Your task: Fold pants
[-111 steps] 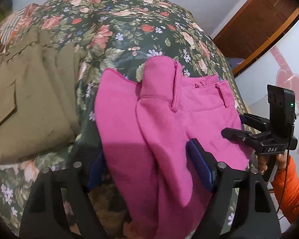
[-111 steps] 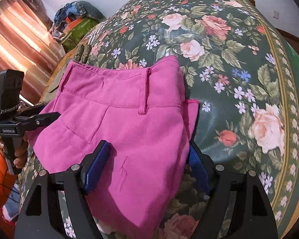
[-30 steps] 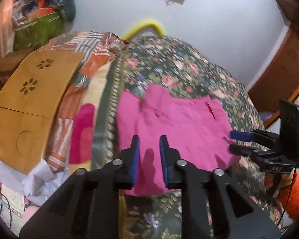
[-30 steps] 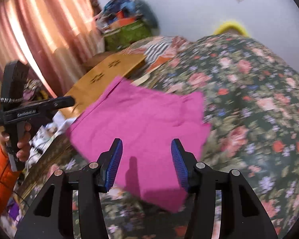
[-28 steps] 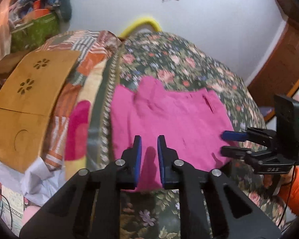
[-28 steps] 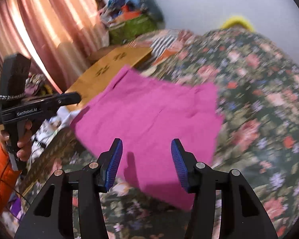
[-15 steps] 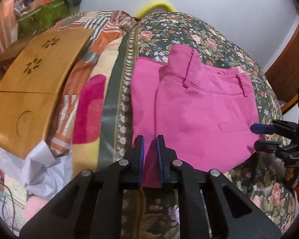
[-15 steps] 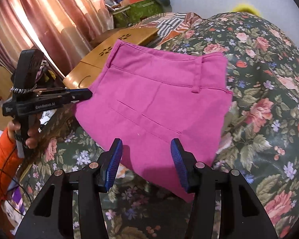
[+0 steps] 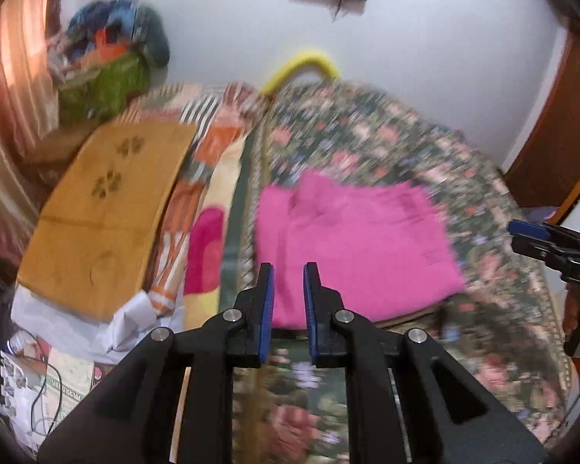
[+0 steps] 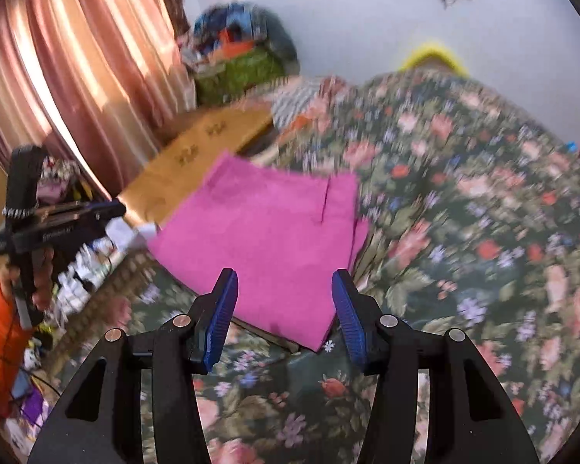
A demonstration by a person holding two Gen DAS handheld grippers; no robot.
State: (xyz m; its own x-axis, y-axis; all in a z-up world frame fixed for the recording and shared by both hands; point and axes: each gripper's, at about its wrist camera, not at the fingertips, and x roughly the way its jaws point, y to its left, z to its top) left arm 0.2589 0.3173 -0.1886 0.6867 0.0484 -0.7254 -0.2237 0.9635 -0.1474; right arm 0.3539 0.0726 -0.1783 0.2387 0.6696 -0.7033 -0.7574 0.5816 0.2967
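Note:
The pink pants (image 9: pixel 352 243) lie folded into a flat square on the floral bedspread (image 9: pixel 367 139), near its left edge; they also show in the right wrist view (image 10: pixel 266 239). My left gripper (image 9: pixel 289 274) hangs above the near edge of the pants, its jaws a narrow gap apart and holding nothing. My right gripper (image 10: pixel 282 282) is open and empty above the near corner of the pants. Each gripper shows in the other's view, the right (image 9: pixel 529 234) and the left (image 10: pixel 112 208). Both views are blurred.
A tan board with flower cut-outs (image 9: pixel 104 201) lies left of the bed beside a striped blanket (image 9: pixel 208 147). Pink curtains (image 10: pixel 69 77), a pile of bags (image 10: pixel 239 54), floor clutter (image 9: pixel 38 379) and a wooden door (image 9: pixel 560 135) surround the bed.
Both grippers have pulled back and up from the pants, which now lie farther off. The left jaws have opened slightly and let go of the pants' near edge. The right stays open.

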